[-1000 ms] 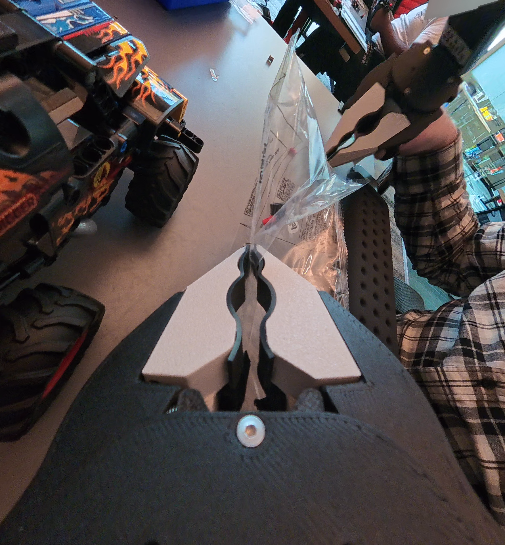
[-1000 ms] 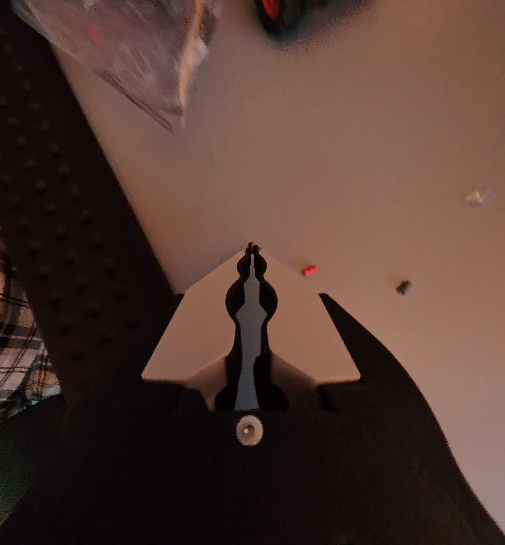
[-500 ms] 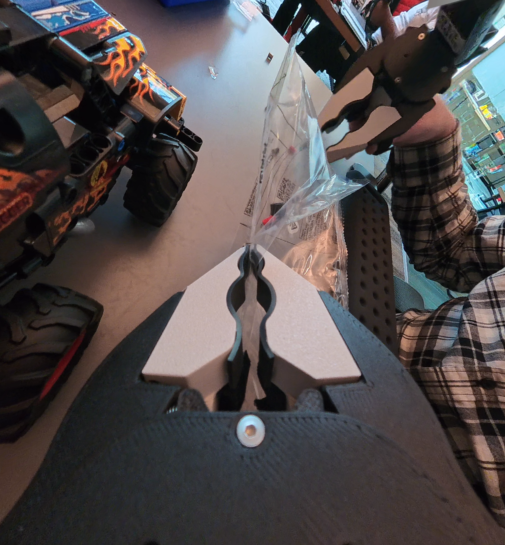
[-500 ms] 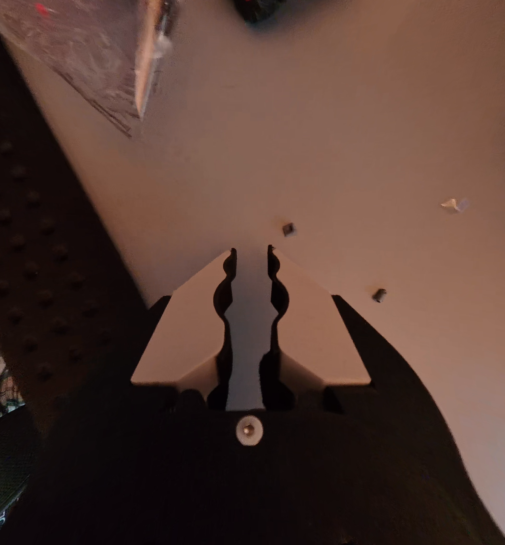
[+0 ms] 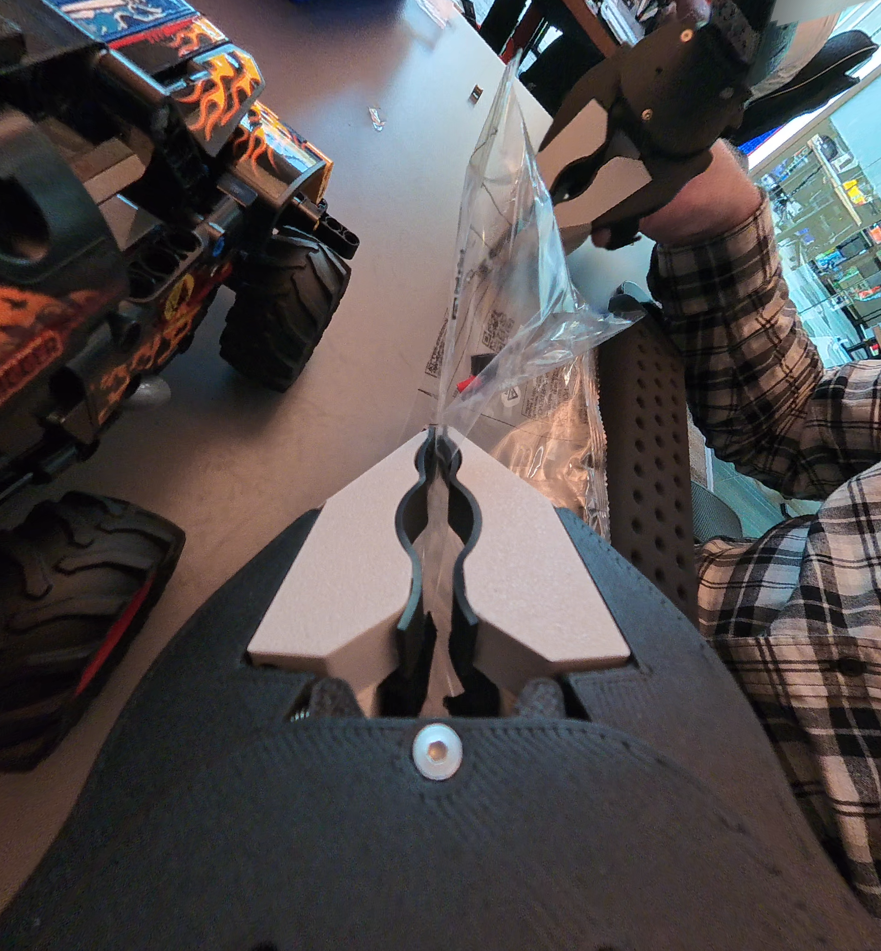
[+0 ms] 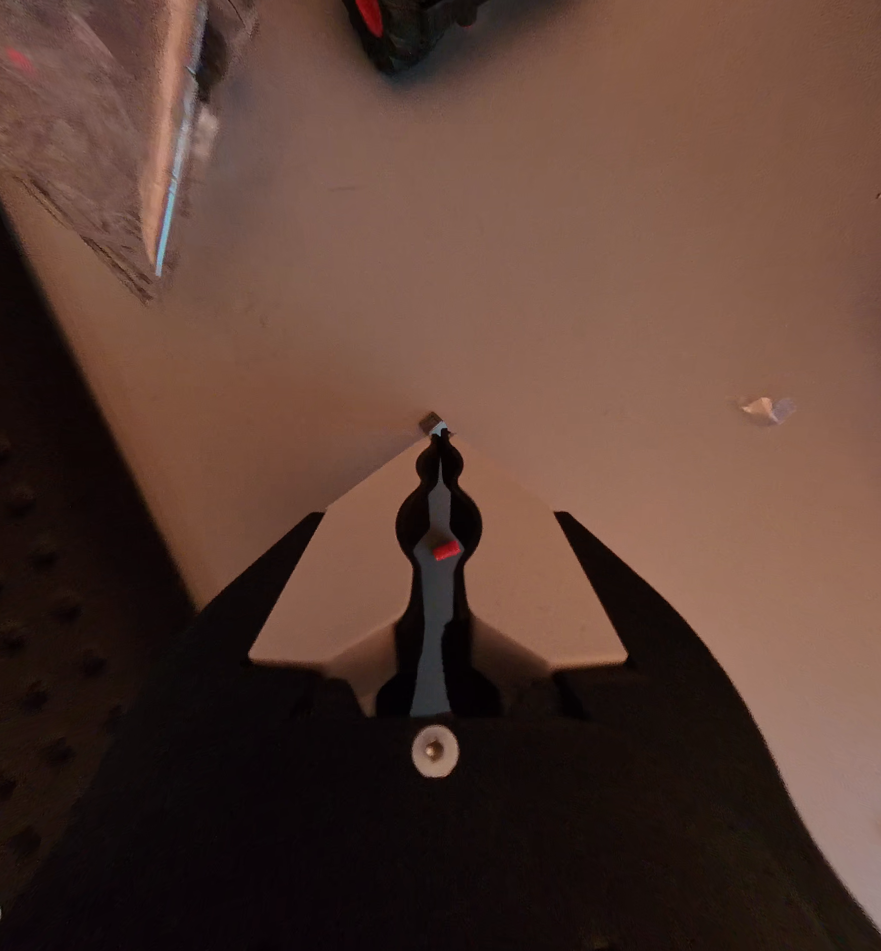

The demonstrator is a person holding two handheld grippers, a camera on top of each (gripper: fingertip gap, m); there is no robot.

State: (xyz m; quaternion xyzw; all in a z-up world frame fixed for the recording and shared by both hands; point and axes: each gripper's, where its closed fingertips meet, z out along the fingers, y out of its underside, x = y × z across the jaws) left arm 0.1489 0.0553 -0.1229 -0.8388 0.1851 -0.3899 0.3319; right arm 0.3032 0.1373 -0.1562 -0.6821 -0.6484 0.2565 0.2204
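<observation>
My left gripper (image 5: 439, 437) is shut on the lower edge of a clear plastic bag (image 5: 505, 247) and holds it upright above the grey table (image 5: 386, 216). A small red piece (image 5: 466, 383) lies inside the bag. My right gripper (image 6: 441, 436) points down at the table (image 6: 582, 257), its jaws closed on a small grey piece (image 6: 432, 423) at the tips. A red piece (image 6: 446, 549) shows on the table through the gap behind the tips. In the left wrist view the right gripper (image 5: 551, 172) is just behind the top of the bag.
A black toy monster truck with flame decals (image 5: 119, 206) stands to the left, with a loose big tyre (image 5: 52, 617) near it. A dark perforated panel (image 5: 644, 437) runs along the table's right edge. A plaid sleeve (image 5: 788, 566) is at right. A plastic scrap (image 6: 762, 409) lies on the table.
My right gripper opened, moved forward to the small grey piece and closed on it. It passed over the red piece. My left gripper has held the bag still.
</observation>
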